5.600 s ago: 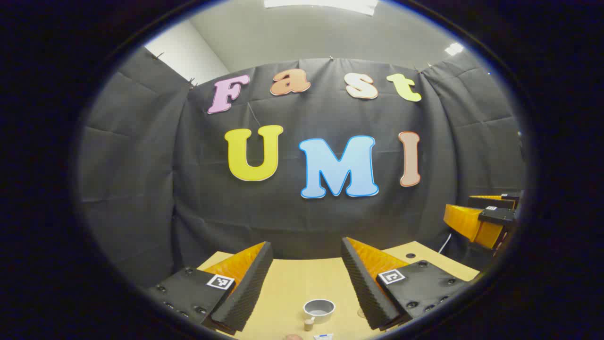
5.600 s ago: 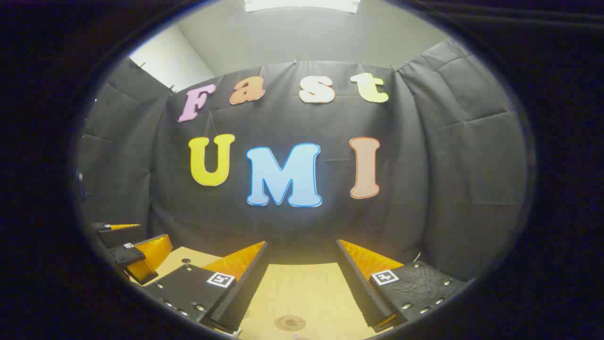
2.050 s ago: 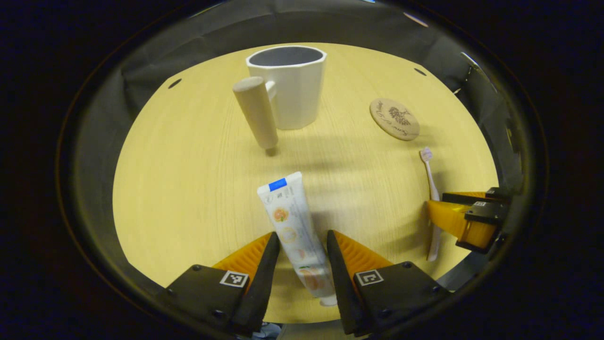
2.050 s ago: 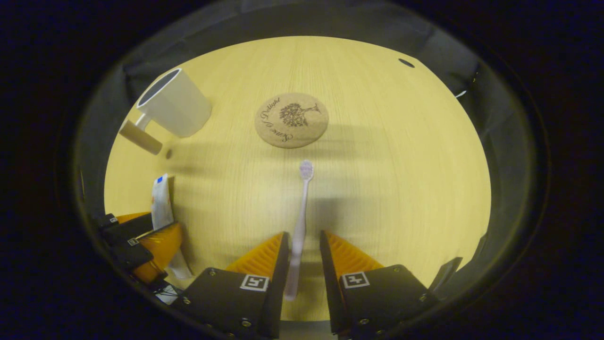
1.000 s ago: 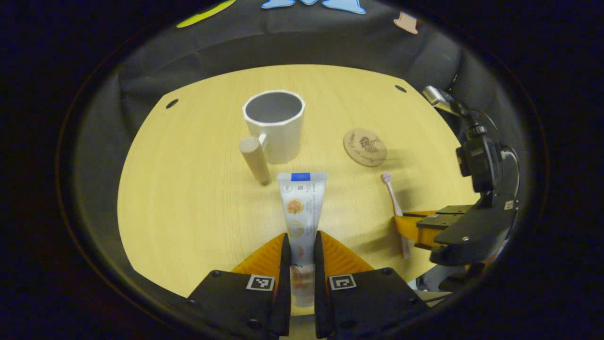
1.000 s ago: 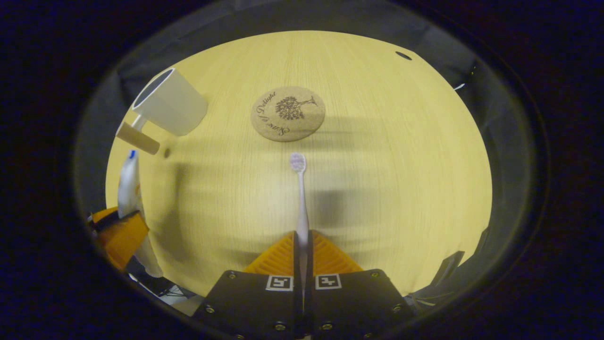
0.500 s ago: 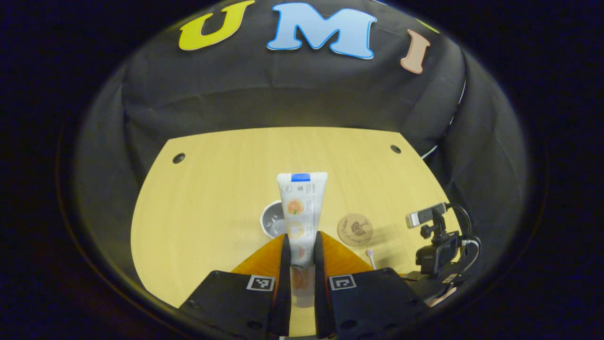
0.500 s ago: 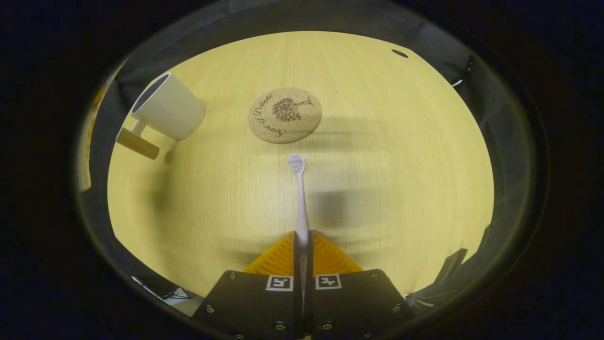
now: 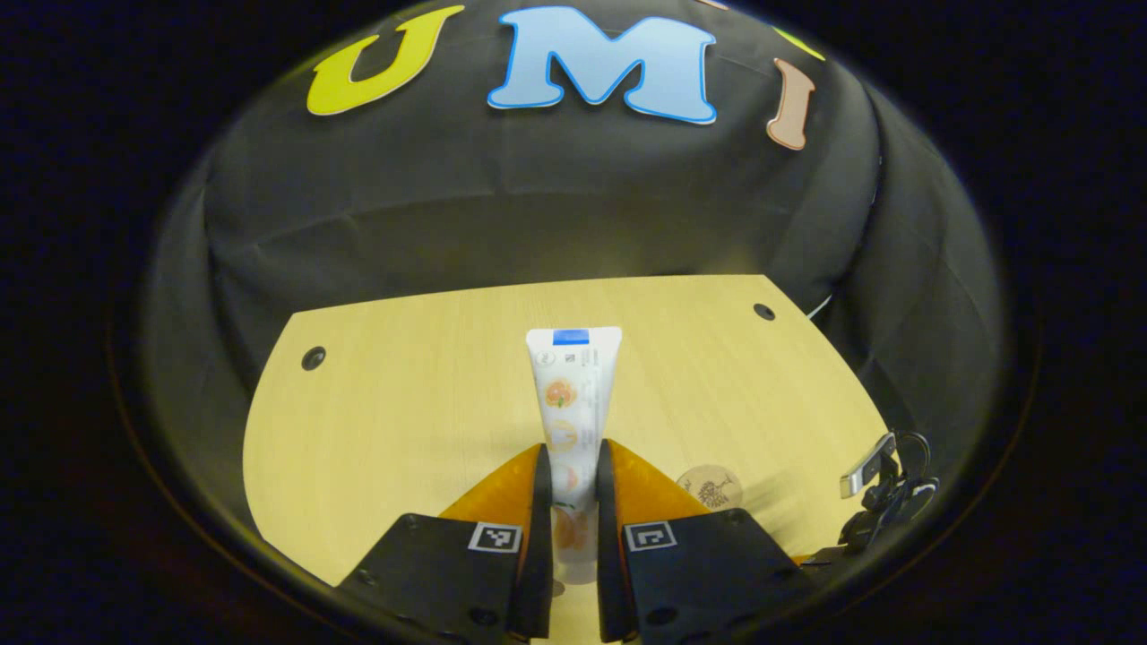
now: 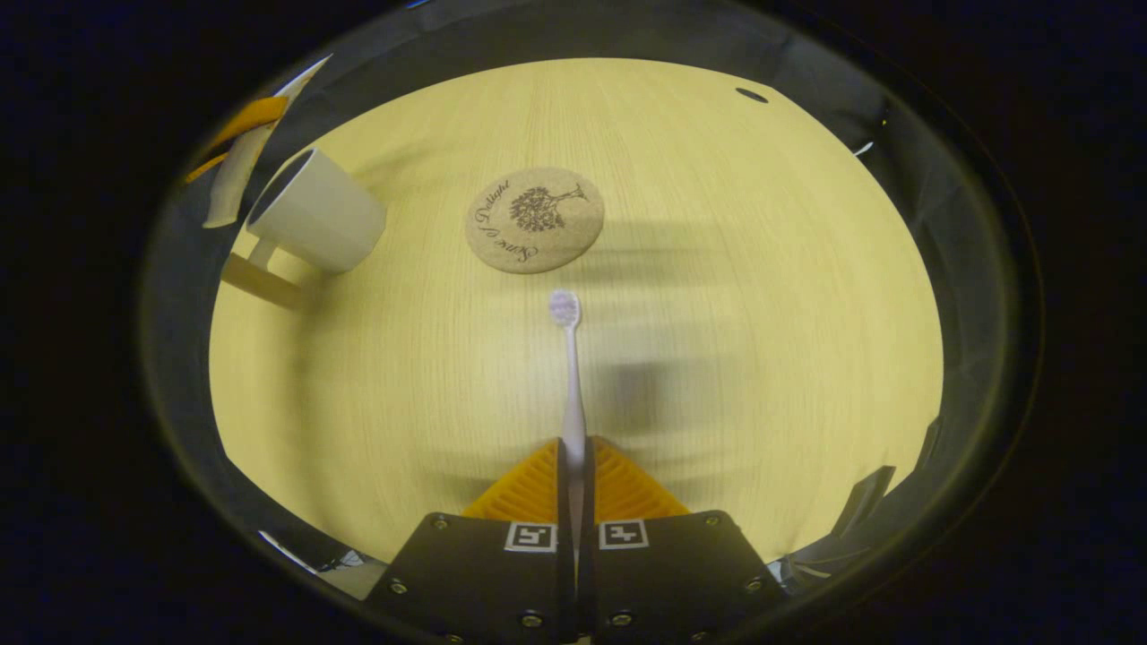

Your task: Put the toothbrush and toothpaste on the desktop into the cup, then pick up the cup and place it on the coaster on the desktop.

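My left gripper (image 9: 570, 466) is shut on a white toothpaste tube (image 9: 572, 394), held up above the wooden desktop (image 9: 403, 403) with its crimped end pointing away. My right gripper (image 10: 573, 457) is shut on the handle of a pale pink toothbrush (image 10: 569, 367), bristle head forward, low over the desktop. The white cup (image 10: 315, 213) with a wooden handle (image 10: 255, 279) stands at the left of the right gripper view. The toothpaste tube (image 10: 235, 175) and an orange finger of the left gripper hang just above the cup. The round cork coaster (image 10: 535, 219) lies ahead of the toothbrush head.
The coaster (image 9: 709, 488) also peeks out beside my left gripper's right finger. A small camera on a stand (image 9: 883, 497) sits at the desktop's right edge. Cable holes (image 9: 314, 358) (image 9: 763, 312) mark the far corners. Black cloth walls close off the desk's back and sides.
The left gripper has risen further with the toothpaste and moved over the cup, which has dropped out of its view. The right gripper holds the toothbrush almost still.
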A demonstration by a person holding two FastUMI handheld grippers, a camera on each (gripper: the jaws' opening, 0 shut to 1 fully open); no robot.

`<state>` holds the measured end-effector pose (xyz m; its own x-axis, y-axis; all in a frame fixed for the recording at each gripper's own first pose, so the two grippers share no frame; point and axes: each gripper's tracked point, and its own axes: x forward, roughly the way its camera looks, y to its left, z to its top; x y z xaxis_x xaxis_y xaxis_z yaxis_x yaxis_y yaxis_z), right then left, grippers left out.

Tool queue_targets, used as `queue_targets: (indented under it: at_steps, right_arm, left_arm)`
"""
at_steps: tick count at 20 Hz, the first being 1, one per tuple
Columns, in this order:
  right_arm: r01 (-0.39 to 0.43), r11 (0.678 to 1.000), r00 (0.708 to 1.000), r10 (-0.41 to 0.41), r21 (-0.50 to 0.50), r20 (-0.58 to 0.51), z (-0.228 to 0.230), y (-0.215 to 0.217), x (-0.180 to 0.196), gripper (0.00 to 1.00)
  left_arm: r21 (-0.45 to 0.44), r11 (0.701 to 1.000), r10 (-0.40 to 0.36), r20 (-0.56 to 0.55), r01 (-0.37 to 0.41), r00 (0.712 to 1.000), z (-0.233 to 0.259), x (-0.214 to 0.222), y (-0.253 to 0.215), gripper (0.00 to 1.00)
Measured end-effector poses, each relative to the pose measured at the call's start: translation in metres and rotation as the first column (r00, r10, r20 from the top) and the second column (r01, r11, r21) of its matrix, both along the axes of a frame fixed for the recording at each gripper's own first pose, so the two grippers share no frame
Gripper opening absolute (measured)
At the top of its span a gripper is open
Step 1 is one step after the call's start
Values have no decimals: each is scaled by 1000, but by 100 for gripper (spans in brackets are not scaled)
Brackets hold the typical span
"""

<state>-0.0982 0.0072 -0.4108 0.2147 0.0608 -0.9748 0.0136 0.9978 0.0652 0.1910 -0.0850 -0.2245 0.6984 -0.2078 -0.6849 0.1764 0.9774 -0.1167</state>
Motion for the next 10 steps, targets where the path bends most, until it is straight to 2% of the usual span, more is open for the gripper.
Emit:
queue_targets:
  at_steps: [4,10]
  right_arm:
    - [22,1000,1000,-22,14,1,1,0,-1,4]
    - [32,999,999,-32,13,3,0,0,0,4]
  left_arm:
    - [27,999,-44,62,42,997,-19,6,-1,27]
    - [30,999,-44,111,41,993,-20,3,-4,27]
